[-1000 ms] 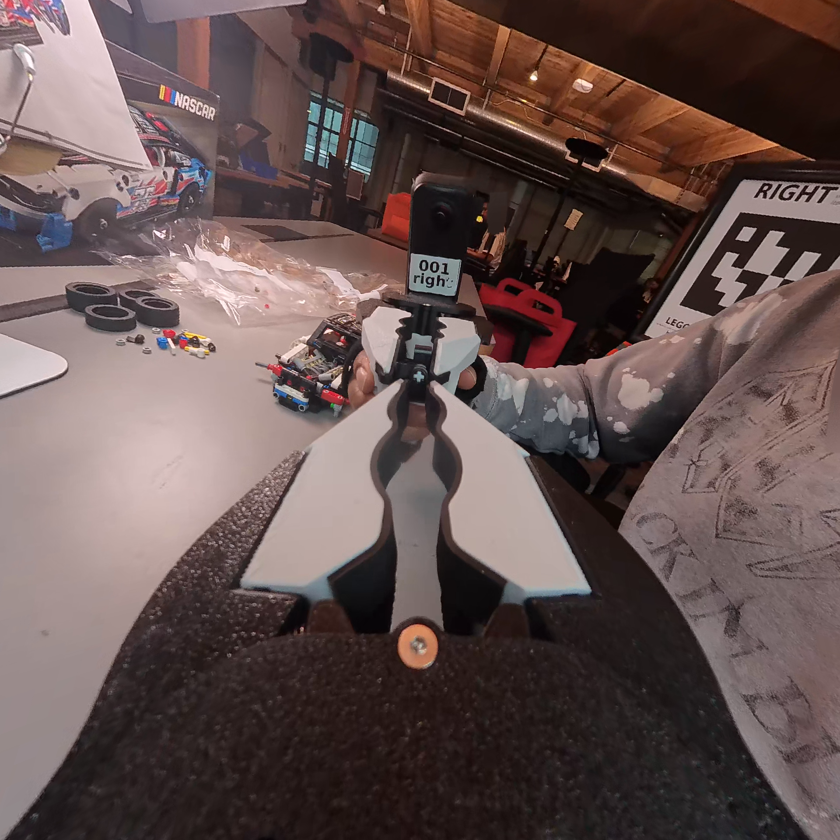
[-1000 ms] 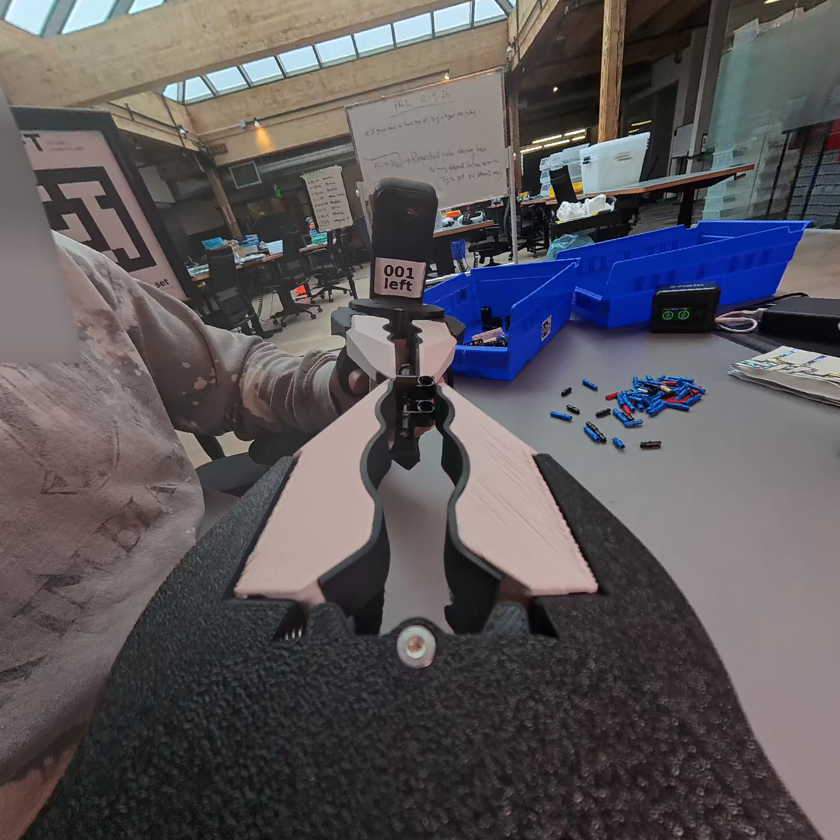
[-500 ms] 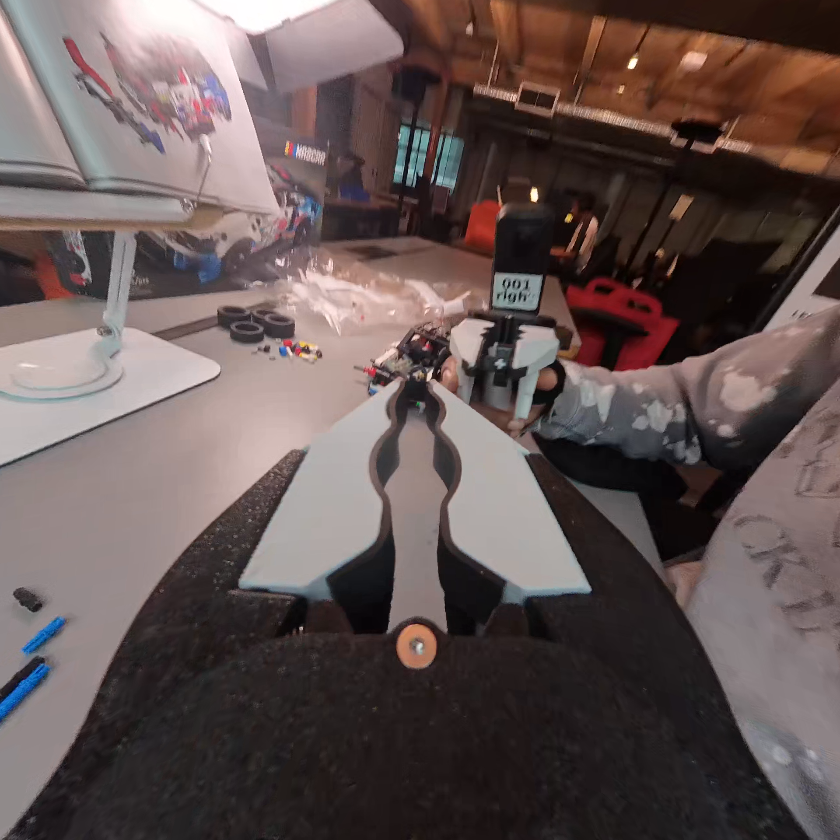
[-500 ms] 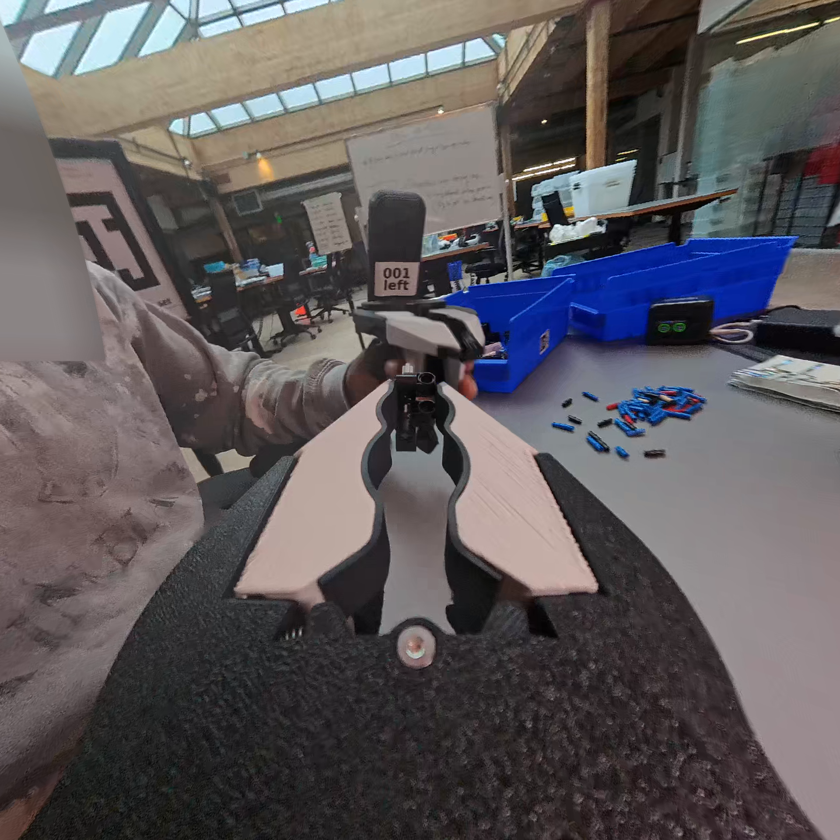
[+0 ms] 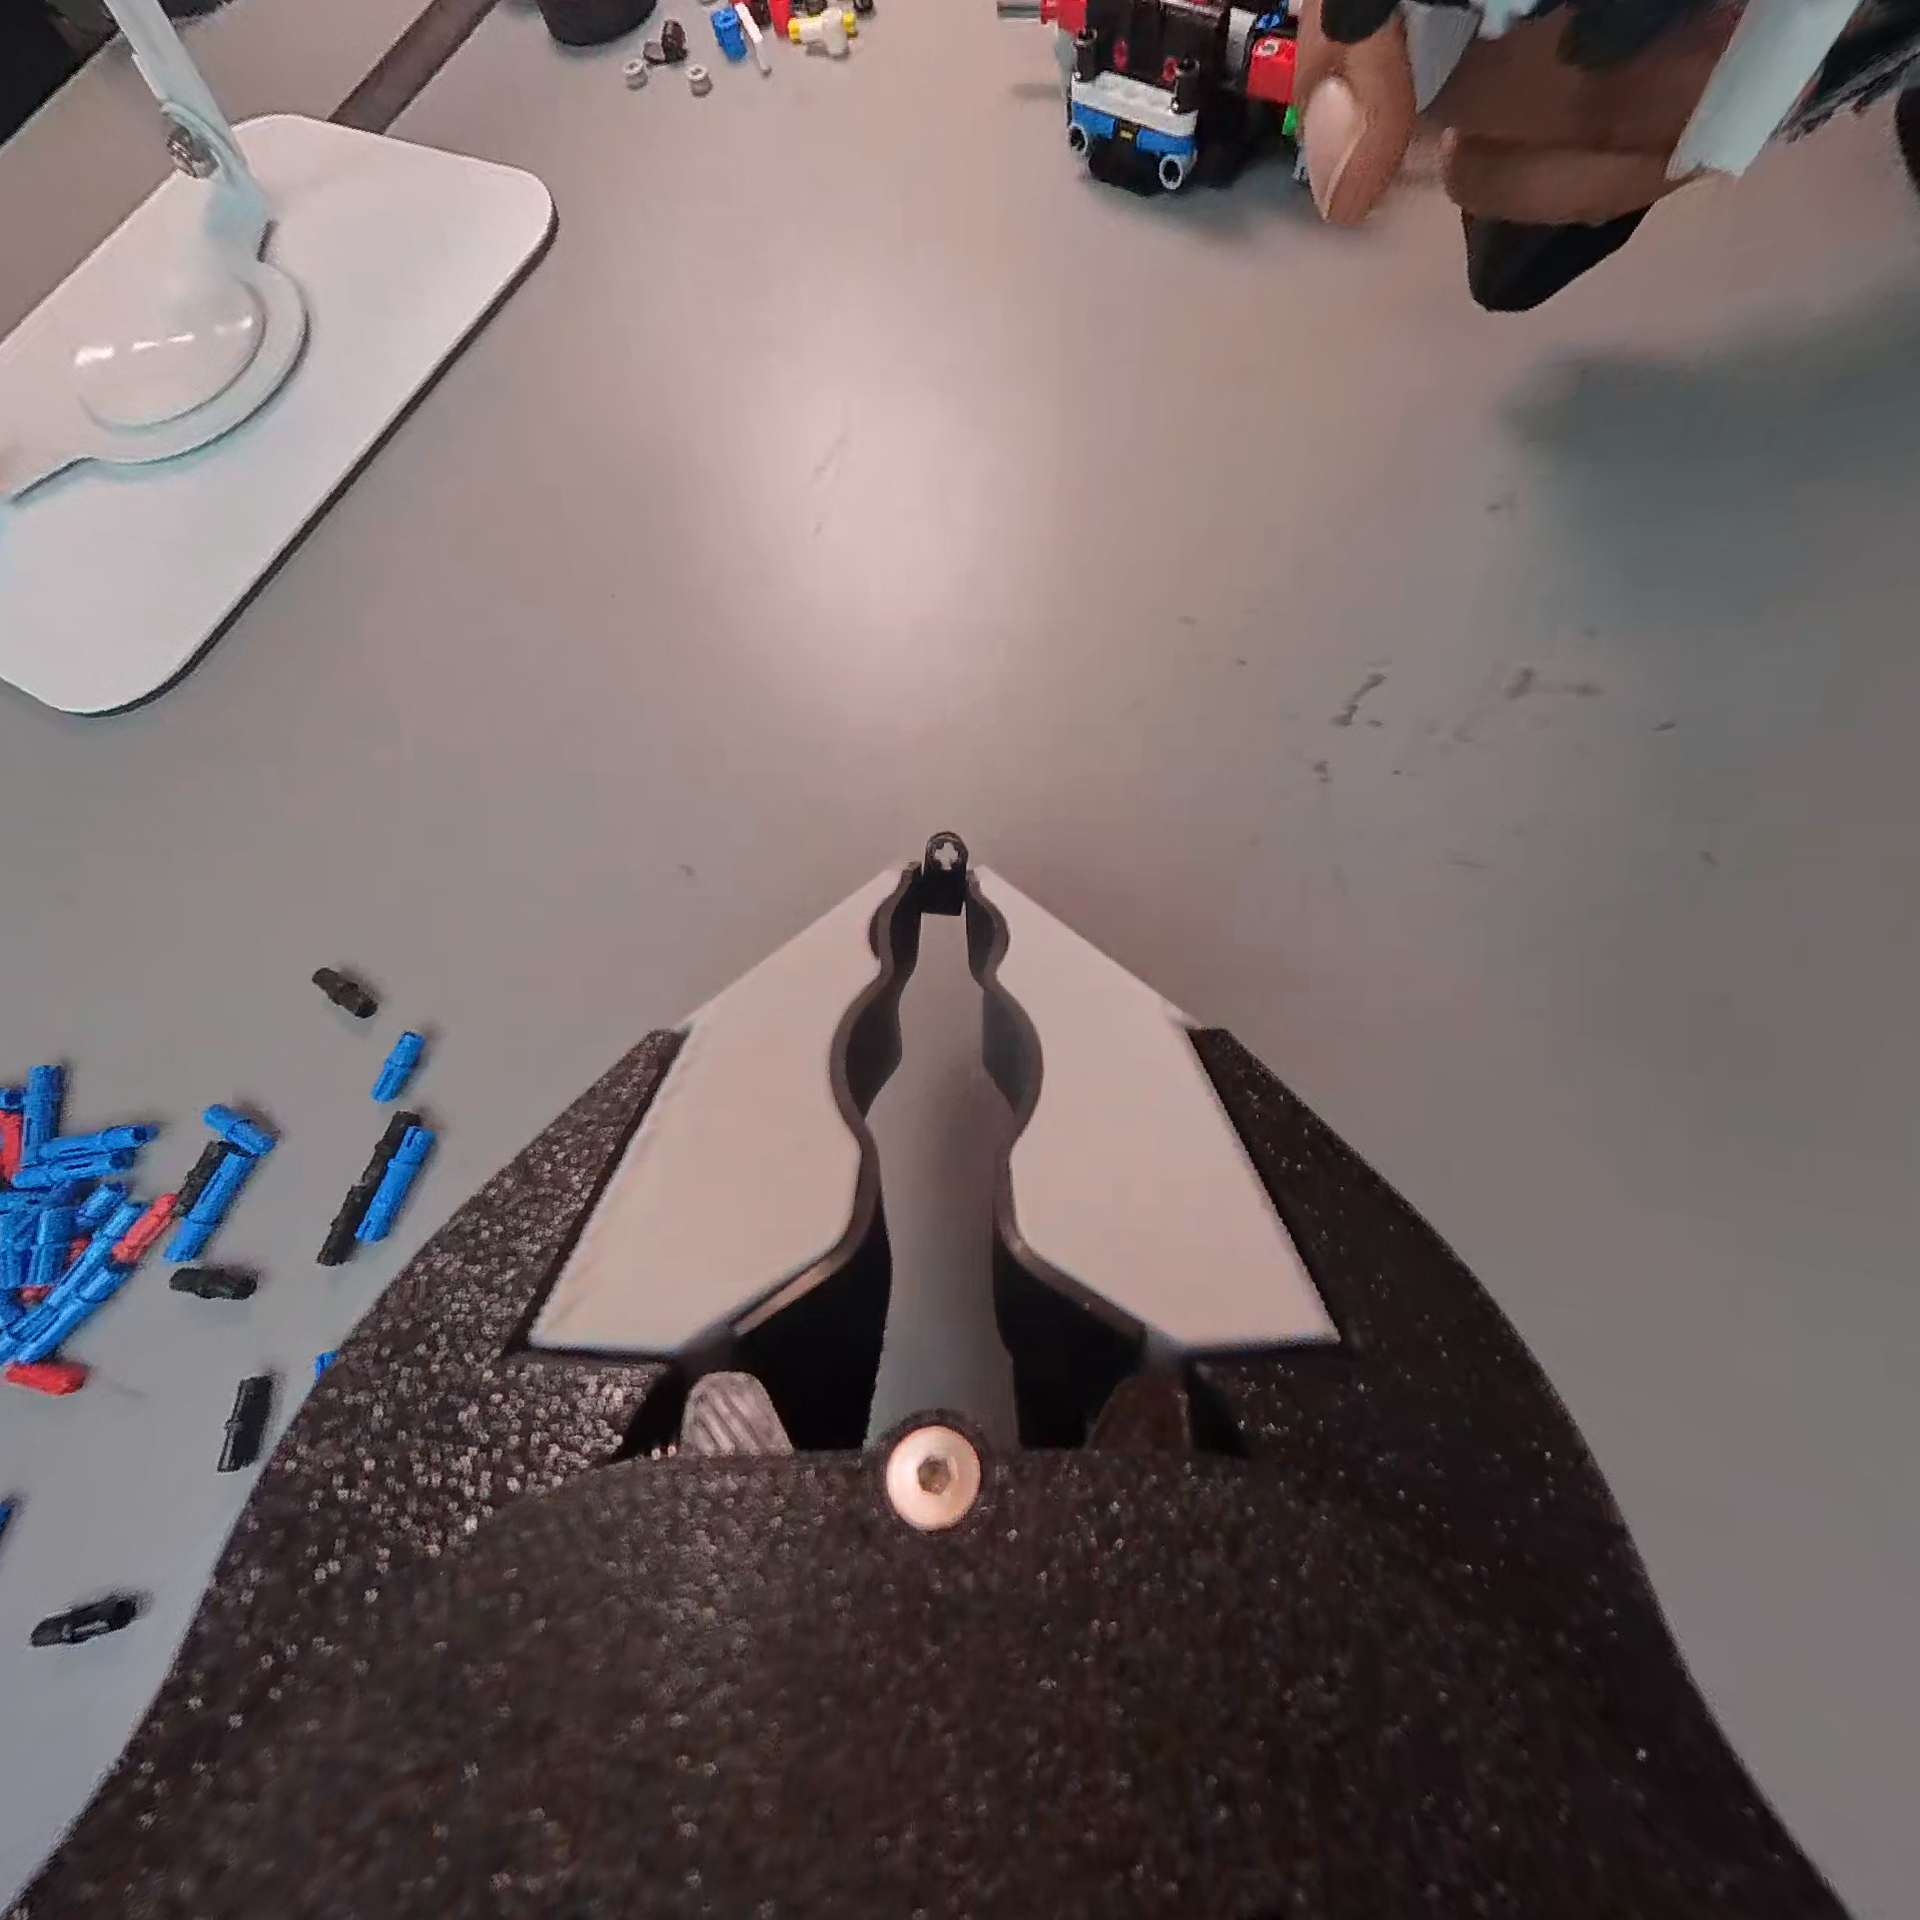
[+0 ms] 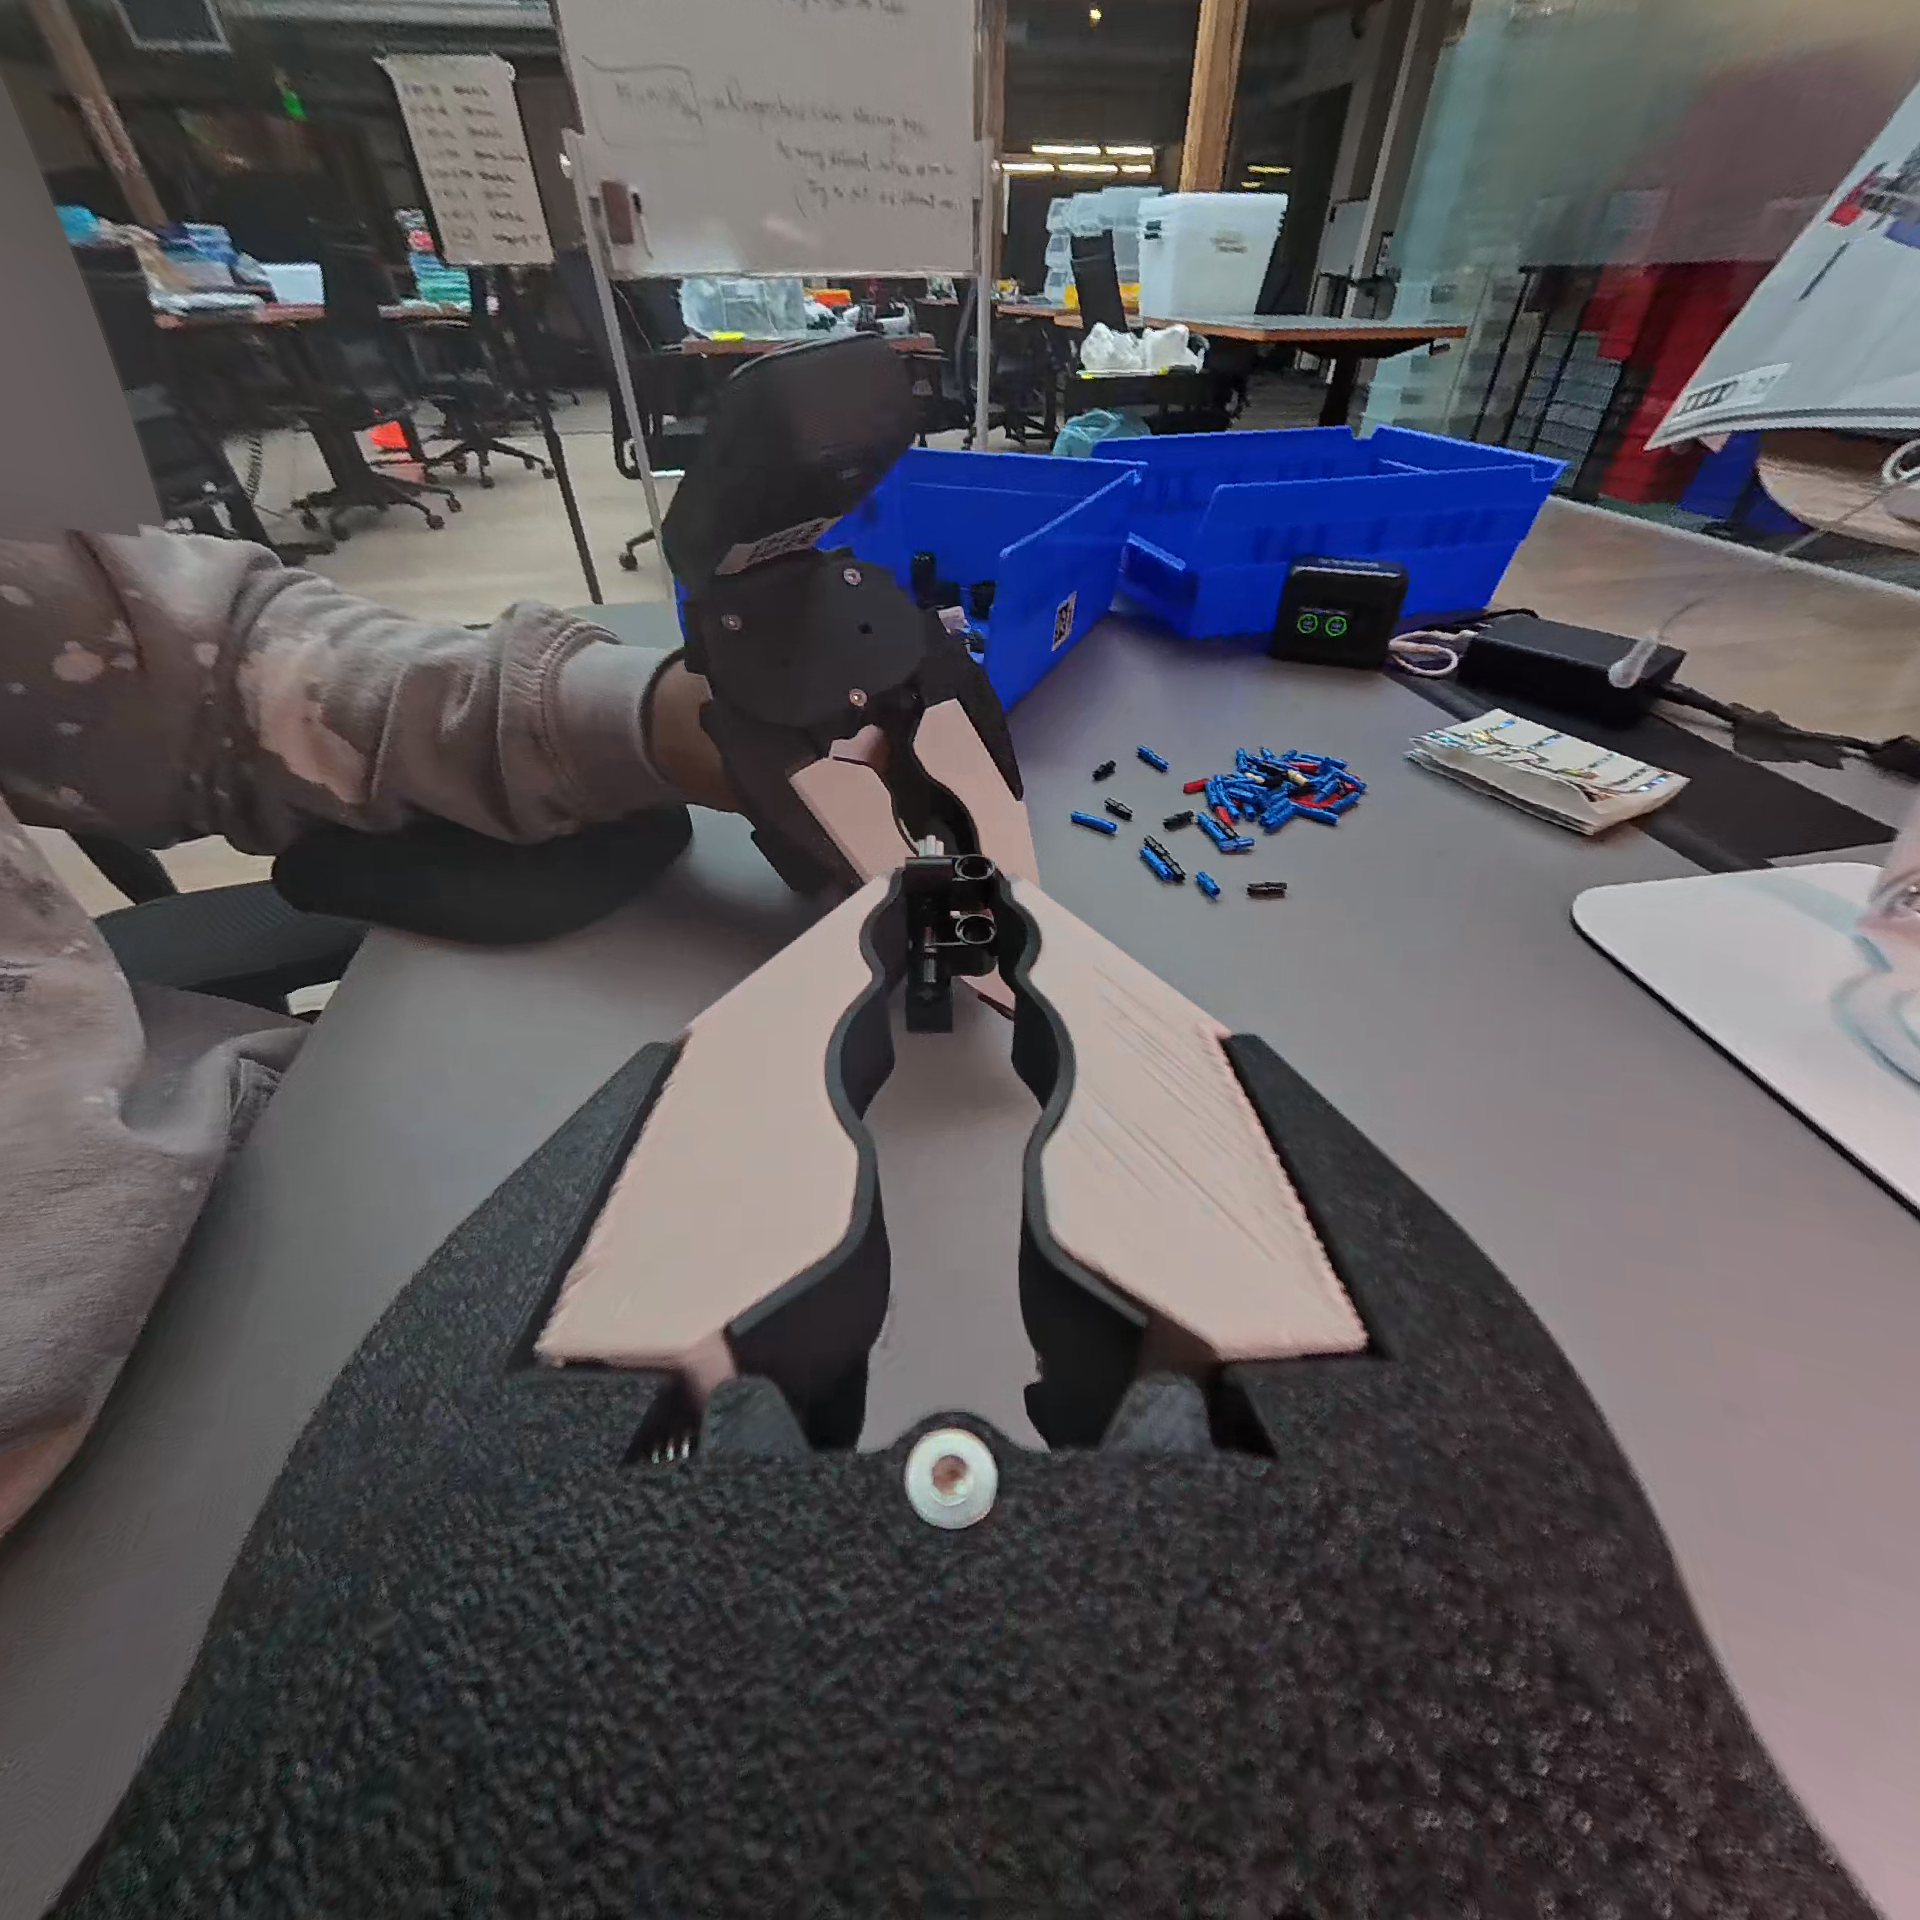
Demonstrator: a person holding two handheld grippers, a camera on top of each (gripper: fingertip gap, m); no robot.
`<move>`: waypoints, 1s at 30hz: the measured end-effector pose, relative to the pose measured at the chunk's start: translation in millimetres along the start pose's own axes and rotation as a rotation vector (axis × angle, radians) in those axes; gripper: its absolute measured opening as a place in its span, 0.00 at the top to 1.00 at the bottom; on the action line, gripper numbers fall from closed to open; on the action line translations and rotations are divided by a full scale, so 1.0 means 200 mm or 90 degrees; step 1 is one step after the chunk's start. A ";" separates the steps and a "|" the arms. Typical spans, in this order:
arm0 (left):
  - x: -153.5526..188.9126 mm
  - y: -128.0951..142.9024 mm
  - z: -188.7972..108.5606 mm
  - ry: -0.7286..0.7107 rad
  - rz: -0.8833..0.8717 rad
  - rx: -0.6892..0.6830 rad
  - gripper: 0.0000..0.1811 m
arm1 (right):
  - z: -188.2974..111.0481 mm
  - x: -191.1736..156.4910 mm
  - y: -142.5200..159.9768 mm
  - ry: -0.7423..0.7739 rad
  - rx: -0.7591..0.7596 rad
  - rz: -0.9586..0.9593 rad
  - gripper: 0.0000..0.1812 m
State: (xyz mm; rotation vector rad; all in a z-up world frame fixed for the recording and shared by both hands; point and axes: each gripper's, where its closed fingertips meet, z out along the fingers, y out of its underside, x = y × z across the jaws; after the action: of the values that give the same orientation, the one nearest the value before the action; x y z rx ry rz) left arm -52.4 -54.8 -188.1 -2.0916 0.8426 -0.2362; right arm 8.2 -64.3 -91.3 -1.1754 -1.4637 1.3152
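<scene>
1. Left wrist view looks pretty much straight down at the grey table (image 5: 935, 468). The left gripper (image 5: 943, 883) has its jaws pinched together on a small black connector piece (image 5: 944, 871) with a cross-shaped hole, poking out right at the tips.
2. Off to the left of that gripper there's a scatter of blue, black and red pins (image 5: 94, 1216) lying on the table, a few black ones strayed away from the main pile.
3. Top left is a white stand base (image 5: 312, 343) with its post going up out of frame. Top edge has some tiny loose bits (image 5: 748, 31) and a half-built brick model (image 5: 1164, 83), with the person's thumb (image 5: 1351, 135) just beside it.
4. Right wrist view: the right gripper (image 6: 948, 914) is clamped on a black pin-hole brick piece (image 6: 943, 935), held upright between the tips above the table.
5. Just past it, the other gripper is tilted nose-down toward the same spot, the two sets of tips close together. Can't tell if they actually touch.
6. Further back on the table: the same pin pile, two blue bins (image 6: 1330, 520), a small black device with green lights (image 6: 1335, 613), a black power brick (image 6: 1558, 665) and a folded booklet (image 6: 1538, 774).
</scene>
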 end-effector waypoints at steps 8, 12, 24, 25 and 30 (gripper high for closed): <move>-0.22 0.14 0.01 -0.138 0.019 -0.086 0.96 | 0.01 0.07 0.13 0.031 -0.069 0.008 0.91; -0.39 0.17 -0.03 -0.216 0.034 -0.085 0.96 | 0.01 0.06 0.14 0.033 -0.077 -0.006 0.91; -0.25 -0.17 -0.23 0.094 -0.213 0.237 0.96 | 0.00 0.08 0.13 0.039 -0.063 0.019 0.91; -0.22 -0.22 -0.27 0.145 -0.244 0.277 0.96 | 0.00 0.08 0.13 0.041 -0.061 0.025 0.91; -0.12 -0.34 -0.39 0.328 -0.373 0.377 0.96 | 0.01 0.09 0.14 0.044 -0.063 0.038 0.91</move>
State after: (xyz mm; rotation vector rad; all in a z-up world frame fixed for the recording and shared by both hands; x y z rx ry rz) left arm -71.5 -62.1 -82.9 -1.6645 0.3386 -1.2206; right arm 5.8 -45.8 -118.5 -1.3253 -1.4675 1.2408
